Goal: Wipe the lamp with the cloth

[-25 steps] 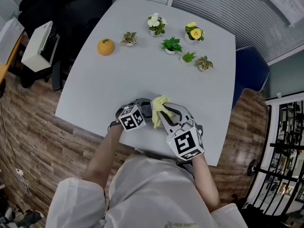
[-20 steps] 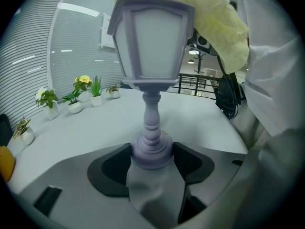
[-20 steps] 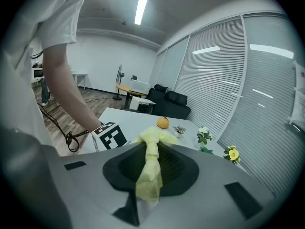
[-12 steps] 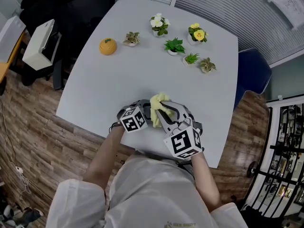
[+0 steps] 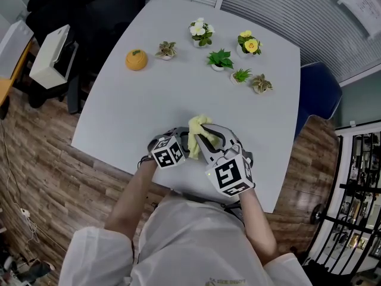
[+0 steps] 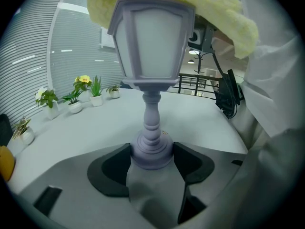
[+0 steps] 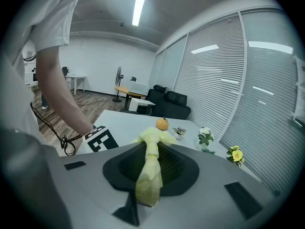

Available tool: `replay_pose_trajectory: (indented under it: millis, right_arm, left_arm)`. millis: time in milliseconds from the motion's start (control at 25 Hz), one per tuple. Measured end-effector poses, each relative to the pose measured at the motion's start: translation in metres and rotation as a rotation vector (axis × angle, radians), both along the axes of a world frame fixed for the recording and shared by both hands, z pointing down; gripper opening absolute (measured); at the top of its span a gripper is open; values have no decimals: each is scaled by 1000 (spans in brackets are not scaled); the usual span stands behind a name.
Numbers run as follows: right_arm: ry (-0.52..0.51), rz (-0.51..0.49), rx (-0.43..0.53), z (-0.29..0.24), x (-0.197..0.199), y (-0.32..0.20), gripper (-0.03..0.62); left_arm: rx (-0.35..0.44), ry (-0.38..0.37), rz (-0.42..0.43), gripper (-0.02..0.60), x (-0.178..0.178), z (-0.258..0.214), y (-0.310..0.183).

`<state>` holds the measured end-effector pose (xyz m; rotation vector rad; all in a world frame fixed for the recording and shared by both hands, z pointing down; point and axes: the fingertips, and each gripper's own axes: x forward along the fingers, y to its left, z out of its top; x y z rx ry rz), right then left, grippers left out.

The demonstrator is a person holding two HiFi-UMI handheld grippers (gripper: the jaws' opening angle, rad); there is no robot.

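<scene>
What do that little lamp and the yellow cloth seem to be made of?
The lamp looks like moulded plastic, matte lilac-grey: uniform colour, smooth turned stem, frosted-looking panels. The cloth looks like soft microfibre or fleece: fuzzy surface, limp folds. Neither is certain by sight.

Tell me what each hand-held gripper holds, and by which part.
Left hand-held gripper: the lamp, by its base. Right hand-held gripper: the cloth, by a bunched part.
</scene>
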<state>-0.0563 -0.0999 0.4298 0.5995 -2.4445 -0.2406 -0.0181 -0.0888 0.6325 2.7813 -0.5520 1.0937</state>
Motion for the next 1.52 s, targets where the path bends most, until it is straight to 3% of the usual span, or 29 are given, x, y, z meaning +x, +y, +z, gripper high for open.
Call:
replay_pose_trajectory:
  millis: [720, 1520]
  right_arm:
    - [-129, 87, -109, 2, 10, -25, 77]
    - [-125, 237, -138, 19, 52, -38, 75]
  left_arm:
    - [4, 1, -1, 288, 0, 1, 0]
    - [3, 1, -2, 288, 1, 0, 0]
